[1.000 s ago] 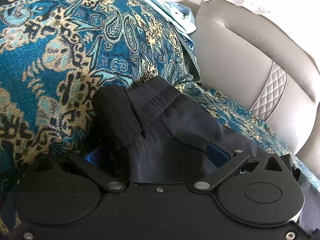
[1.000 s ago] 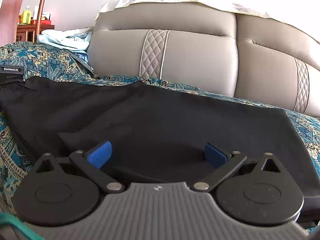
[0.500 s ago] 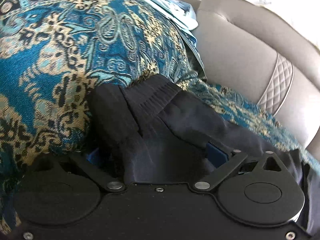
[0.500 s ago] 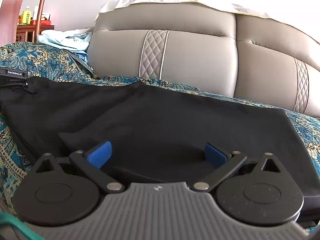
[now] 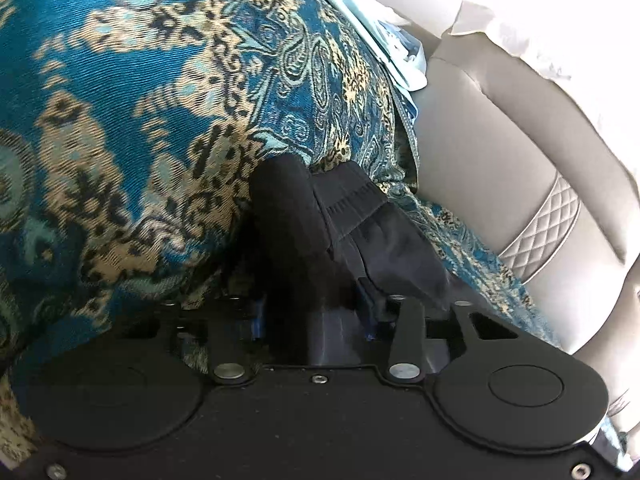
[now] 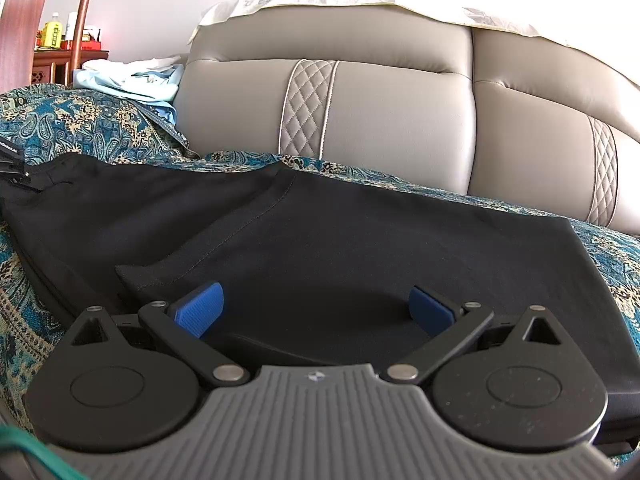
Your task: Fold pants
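- Black pants (image 6: 320, 240) spread flat over a teal paisley throw (image 6: 80, 128) on a grey leather sofa (image 6: 380, 112), filling the middle of the right wrist view from 9 o'clock across to 3 o'clock.
- One fabric layer folded over another, its stitched seam running from 12 o'clock down toward 8 o'clock and ending in a corner just beside the left blue pad.
- Right gripper (image 6: 316, 308) low at 6 o'clock, jaws spread wide with black cloth lying between the blue pads (image 6: 200, 310); pads not pressing on the fabric, so nothing gripped.
- Part of the other gripper visible at 9 o'clock in the right wrist view, at the far end of the pants.
- Left gripper (image 5: 314, 312) at 6 o'clock of its own view, jaws closing, with a bunched end of the pants (image 5: 320, 220) between them; blue pads (image 5: 366, 312) mostly hidden by the cloth, apparently against the bunch.
- Ribbed elastic band (image 5: 348, 196) of the pants poking out just above the jaws, toward 12 o'clock, rumpled and doubled over.
- Paisley throw filling the left wrist view from 7 o'clock round to 12 o'clock, sofa backrest with a quilted stripe (image 5: 540, 228) at 3 o'clock.
- Pale blue garments (image 6: 132, 80) heaped at 10 o'clock in the right wrist view, on the throw against the sofa back.
- White lace cover (image 6: 320, 0) draped along the sofa top at 12 o'clock.
- Wooden cabinet (image 6: 52, 68) with bottles at the far 10 o'clock edge.
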